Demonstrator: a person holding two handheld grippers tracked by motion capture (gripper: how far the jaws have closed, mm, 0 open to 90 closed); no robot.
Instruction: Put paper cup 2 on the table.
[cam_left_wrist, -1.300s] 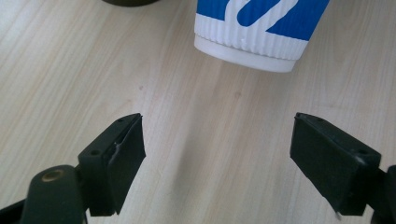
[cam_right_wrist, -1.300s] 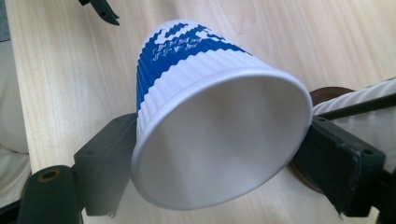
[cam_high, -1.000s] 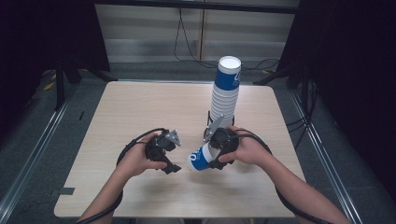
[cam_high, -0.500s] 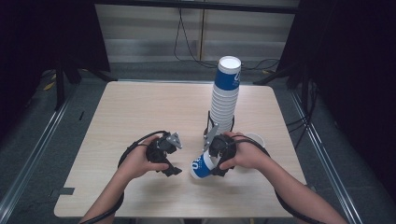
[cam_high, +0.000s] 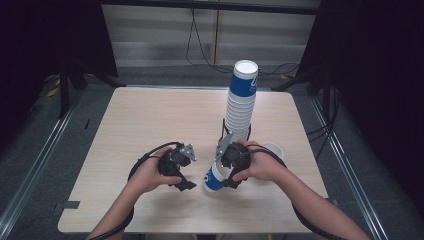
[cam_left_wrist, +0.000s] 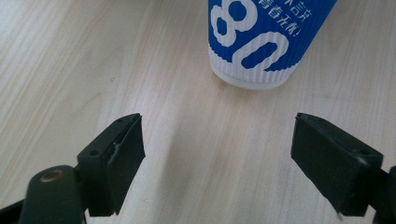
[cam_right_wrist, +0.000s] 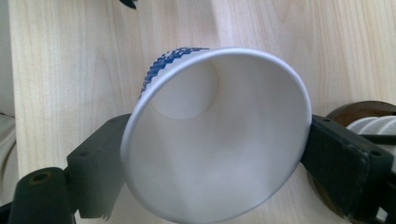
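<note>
Right gripper (cam_right_wrist: 210, 154) has a blue cup (cam_right_wrist: 215, 135) clamped by its rim, tipped over the worktop (cam_high: 150, 120). Left gripper (cam_left_wrist: 217, 149) sits wide open, nothing between its jaws, just beside the cup.

Your left gripper (cam_left_wrist: 217, 154) hangs over the pale wooden counter (cam_left_wrist: 70, 60) with its jaws spread wide and nothing between them. Just beyond stands the base of a blue-and-white ribbed paper cup (cam_left_wrist: 259, 42).
</note>
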